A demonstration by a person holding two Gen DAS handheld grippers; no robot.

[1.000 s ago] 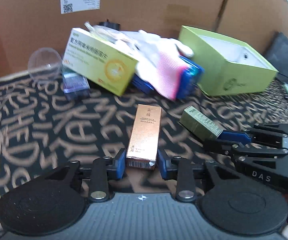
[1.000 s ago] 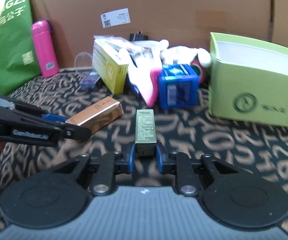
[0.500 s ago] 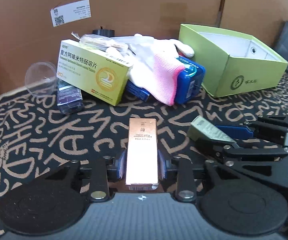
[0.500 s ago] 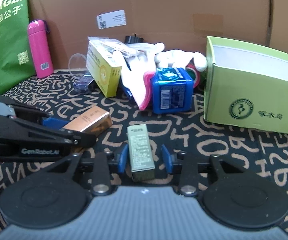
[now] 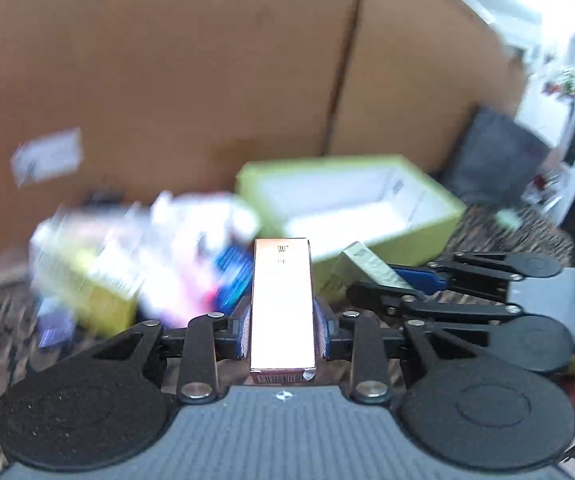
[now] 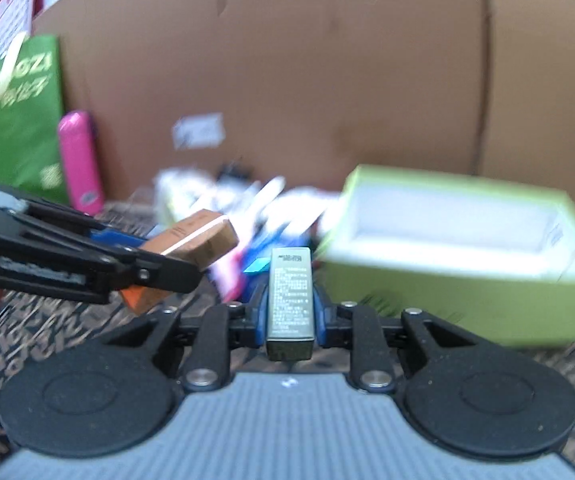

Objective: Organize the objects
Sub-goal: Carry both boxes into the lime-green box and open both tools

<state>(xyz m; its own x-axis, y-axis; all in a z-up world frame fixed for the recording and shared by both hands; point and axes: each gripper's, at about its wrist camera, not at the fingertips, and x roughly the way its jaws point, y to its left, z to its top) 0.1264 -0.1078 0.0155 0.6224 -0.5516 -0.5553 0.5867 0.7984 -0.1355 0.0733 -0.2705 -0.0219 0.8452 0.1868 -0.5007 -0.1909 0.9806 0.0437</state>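
The open green box (image 6: 467, 288) stands before the cardboard wall, and we judge it the bin for the loose items. We carry two cartons toward it together, each pinched near its rear end so its front end points at the box. Left tongs (image 5: 282, 334) clamp the copper carton (image 5: 281, 300); right tongs (image 6: 290, 314), whose jaws have just been closing, clamp the olive carton (image 6: 290, 292). Both tongs tilt gently downward, just short of the box.

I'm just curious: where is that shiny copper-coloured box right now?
The copper box is clamped in the left gripper, lifted off the patterned cloth, in front of the open green box.
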